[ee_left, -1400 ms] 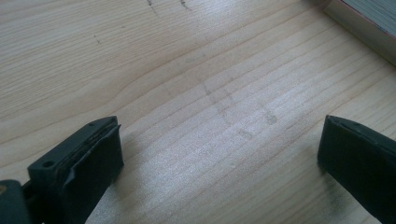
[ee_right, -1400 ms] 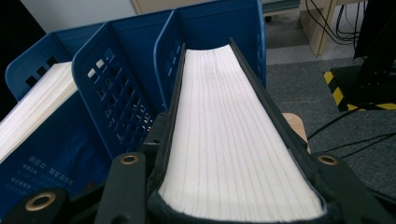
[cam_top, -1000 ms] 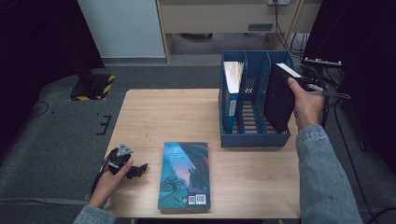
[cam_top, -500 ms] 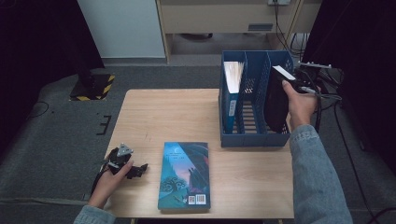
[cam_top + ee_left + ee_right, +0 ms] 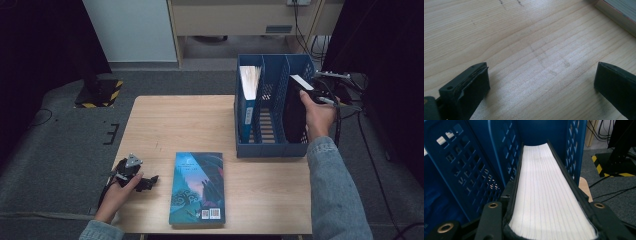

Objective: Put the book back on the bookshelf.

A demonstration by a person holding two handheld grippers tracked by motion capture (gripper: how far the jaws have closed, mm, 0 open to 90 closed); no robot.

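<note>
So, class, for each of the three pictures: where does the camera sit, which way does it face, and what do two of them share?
High view: above the near side, looking forward and down on the wooden table; both forearms show.
Left gripper view: on the left gripper, facing bare tabletop; open black jaws.
Right gripper view: on the right gripper, looking along the black-covered book into the blue slotted plastic file rack.
Shared: high and right gripper views show rack and book.

The black book [image 5: 294, 112] has its lower part hidden behind the blue file rack's [image 5: 270, 149] near wall. In the left gripper view, only a corner of the teal book [image 5: 621, 12] shows, cut off at the right edge. The title on its cover is too small to read in the high view.
</note>
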